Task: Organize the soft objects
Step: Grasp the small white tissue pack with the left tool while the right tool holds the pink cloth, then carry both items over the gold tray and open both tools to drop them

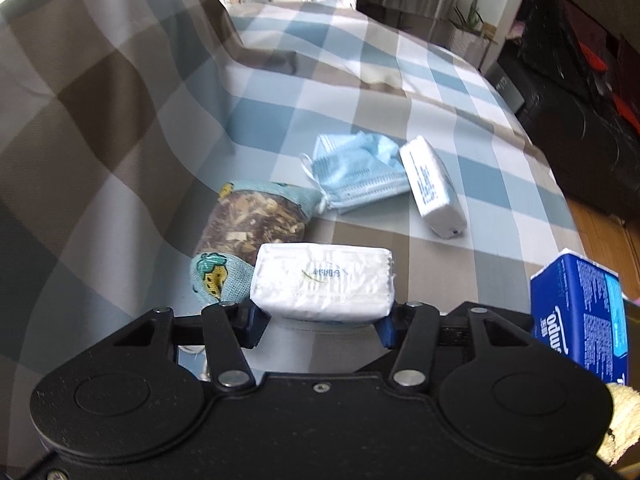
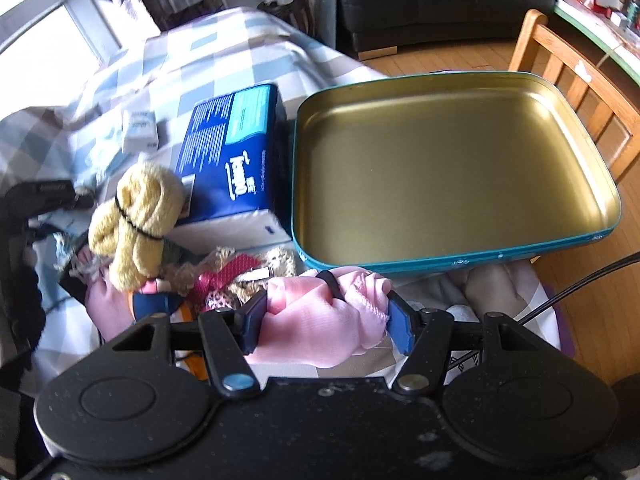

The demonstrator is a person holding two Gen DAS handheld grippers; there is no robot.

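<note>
Clamped in left hand-held gripper [image 1: 322, 322], white tissue pack [image 1: 323, 278]; in right hand-held gripper [image 2: 326, 320], pink cloth [image 2: 320, 320]; tin tray [image 2: 448, 168] ahead, nothing inside.

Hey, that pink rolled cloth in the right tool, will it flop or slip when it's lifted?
The pink cloth probably sags at its loose ends. It bulges between the tool's pads, so slipping seems unlikely. The black band should keep it rolled.

The gold tin [image 2: 448, 168] lies open (nothing inside); the blue tissue pack [image 2: 232, 152] crowds its left rim.
</note>
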